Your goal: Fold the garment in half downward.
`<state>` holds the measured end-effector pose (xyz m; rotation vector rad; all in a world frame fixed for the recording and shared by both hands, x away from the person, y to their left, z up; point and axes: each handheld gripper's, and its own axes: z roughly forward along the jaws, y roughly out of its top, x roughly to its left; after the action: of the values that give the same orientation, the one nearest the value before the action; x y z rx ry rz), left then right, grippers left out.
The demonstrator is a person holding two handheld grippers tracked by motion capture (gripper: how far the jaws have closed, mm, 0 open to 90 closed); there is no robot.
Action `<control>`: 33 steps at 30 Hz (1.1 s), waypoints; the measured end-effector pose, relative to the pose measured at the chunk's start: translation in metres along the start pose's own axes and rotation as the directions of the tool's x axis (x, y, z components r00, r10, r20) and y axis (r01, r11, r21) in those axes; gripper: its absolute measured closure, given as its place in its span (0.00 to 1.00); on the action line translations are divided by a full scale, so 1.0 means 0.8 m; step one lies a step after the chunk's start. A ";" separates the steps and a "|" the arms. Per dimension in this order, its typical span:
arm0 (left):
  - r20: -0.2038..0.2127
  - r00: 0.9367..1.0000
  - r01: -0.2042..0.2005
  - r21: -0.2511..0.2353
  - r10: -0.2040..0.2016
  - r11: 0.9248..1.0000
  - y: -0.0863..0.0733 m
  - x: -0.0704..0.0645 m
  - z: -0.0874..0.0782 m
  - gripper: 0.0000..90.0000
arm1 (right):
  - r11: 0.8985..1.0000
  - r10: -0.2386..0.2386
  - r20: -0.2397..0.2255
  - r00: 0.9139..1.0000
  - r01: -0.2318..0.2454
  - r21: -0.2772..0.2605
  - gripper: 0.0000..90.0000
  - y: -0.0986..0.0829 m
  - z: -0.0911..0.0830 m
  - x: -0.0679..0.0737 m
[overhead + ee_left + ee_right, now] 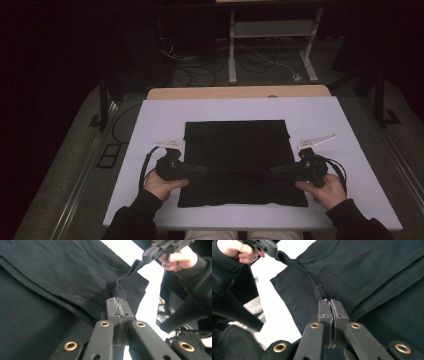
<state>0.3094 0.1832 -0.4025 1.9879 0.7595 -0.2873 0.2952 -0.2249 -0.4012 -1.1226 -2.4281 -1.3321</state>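
Observation:
A black garment (235, 142) lies folded flat in the middle of the white table cover (160, 112). My left gripper (204, 171) comes in over its left side, my right gripper (275, 171) over its right, both low on its near half. In the left gripper view the left gripper (116, 299) is shut on a raised fold of the black cloth (120, 290). That fold runs taut to the right gripper (147, 253) farther off. The right gripper view has the right gripper (330, 300) shut on the same fold (318, 291), with the left gripper (273, 250) at its far end.
White margins surround the garment on all sides. A wooden table edge (235, 92) shows behind the cover. Beyond it, cables (200, 70) lie on the dark floor by a white desk frame (232, 55). The person's knees (240, 235) sit at the near edge.

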 end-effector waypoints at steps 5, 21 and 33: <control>0.030 0.999 -0.017 0.050 0.016 0.999 -0.010 -0.005 0.005 0.98 | 0.999 -0.001 -0.037 0.999 0.002 0.034 0.96 -0.009 0.003 0.004; 0.077 0.996 -0.067 0.227 0.051 0.972 -0.029 -0.013 0.024 0.98 | 0.992 -0.003 -0.097 0.995 0.016 0.127 0.96 -0.025 0.004 0.010; 0.066 0.995 -0.088 0.311 0.071 0.946 -0.034 -0.014 0.033 0.98 | 0.976 -0.014 -0.116 0.993 0.039 0.215 0.96 -0.036 0.013 0.014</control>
<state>0.2865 0.1658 -0.4297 2.2941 0.6263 -0.4336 0.2702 -0.2197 -0.4212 -0.9358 -2.4413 -1.0735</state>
